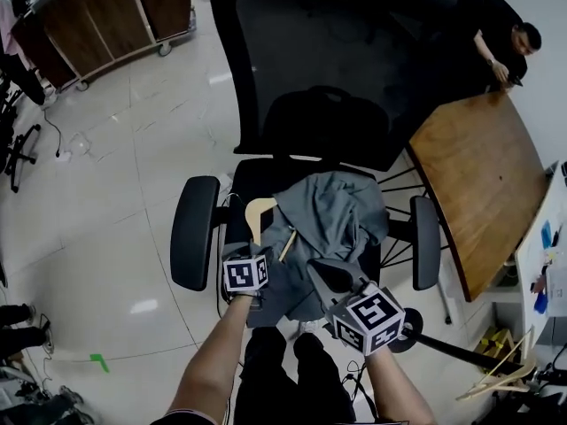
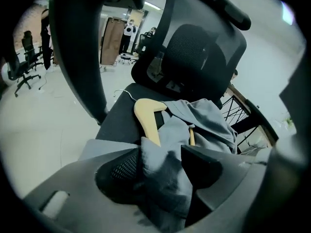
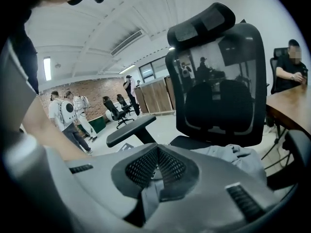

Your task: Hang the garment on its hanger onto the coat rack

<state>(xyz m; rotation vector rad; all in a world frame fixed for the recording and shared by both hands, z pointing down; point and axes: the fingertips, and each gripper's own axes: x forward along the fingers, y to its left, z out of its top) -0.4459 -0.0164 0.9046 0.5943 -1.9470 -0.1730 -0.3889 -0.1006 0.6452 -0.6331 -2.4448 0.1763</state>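
Now the grey garment (image 1: 335,212) lies crumpled on the seat of a black office chair (image 1: 301,51), between its two armrests. The wooden hanger (image 1: 260,211) lies on the seat too, at the left side of the garment. One of its arms is bare, and the other goes under the cloth. The left gripper (image 2: 163,166) is at the front edge of the seat with its jaws standing wide apart. A fold of the garment lies loosely between them, but the pads do not press on it. The right gripper (image 3: 154,171) is beside it, at the front right part of the garment. Its jaws are together, and a small strip of grey cloth is pinched between the pads. Both grippers are low over the seat, near each other, and point toward the backrest. A brown table (image 1: 478,175) stands just to the right of the chair, and a person (image 1: 505,47) sits at its far end.
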